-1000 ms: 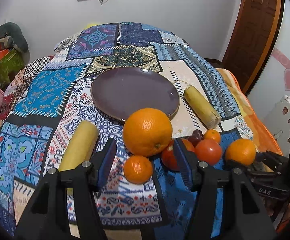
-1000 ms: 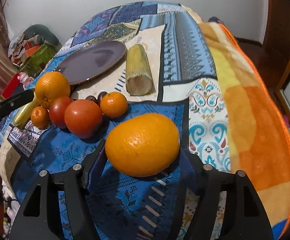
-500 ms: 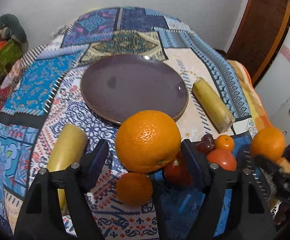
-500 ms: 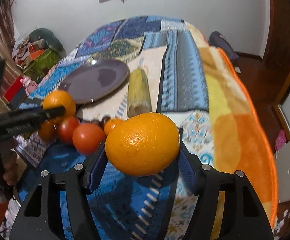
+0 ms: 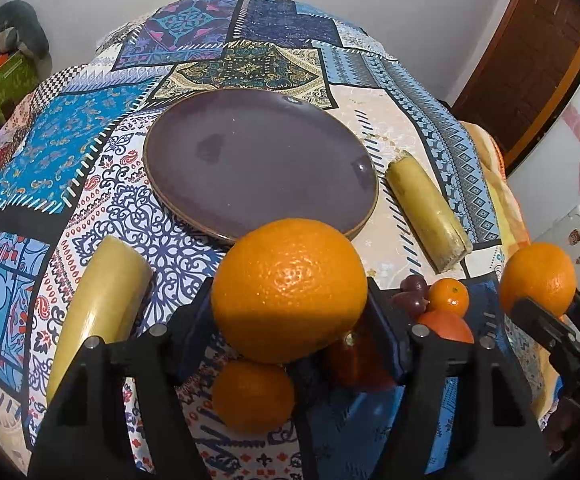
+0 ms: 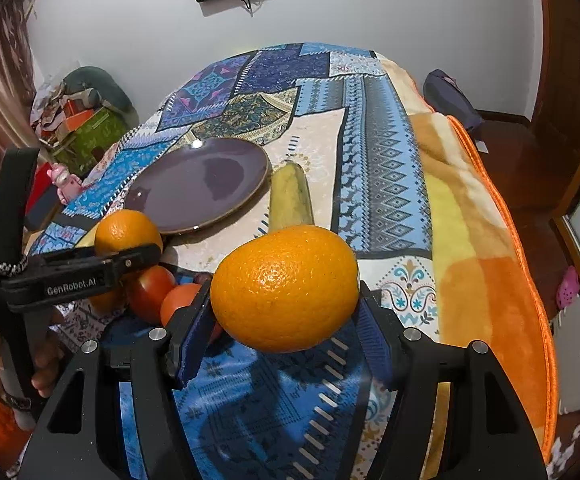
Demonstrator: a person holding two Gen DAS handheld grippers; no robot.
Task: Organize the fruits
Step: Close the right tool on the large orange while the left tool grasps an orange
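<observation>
My left gripper [image 5: 290, 320] is shut on a large orange [image 5: 287, 288] and holds it above the table, just short of the empty purple plate [image 5: 257, 160]. My right gripper [image 6: 283, 316] is shut on a second large orange [image 6: 285, 288], also lifted; it shows at the right of the left wrist view [image 5: 538, 278]. The plate [image 6: 197, 184] lies ahead and to the left of it. On the cloth below lie a small orange [image 5: 251, 396], tomatoes [image 5: 446, 326], a small mandarin [image 5: 450, 296] and dark grapes [image 5: 412, 292].
Two yellow cut cane pieces lie beside the plate, one on the left [image 5: 97, 308] and one on the right [image 5: 426, 212]. The patterned cloth covers the table; an orange blanket [image 6: 490, 240] hangs over its right edge. Clutter [image 6: 81, 120] stands by the far left wall.
Both grippers have closed on their oranges and lifted them off the cloth. The left one has moved forward toward the plate; the right one has risen higher.
</observation>
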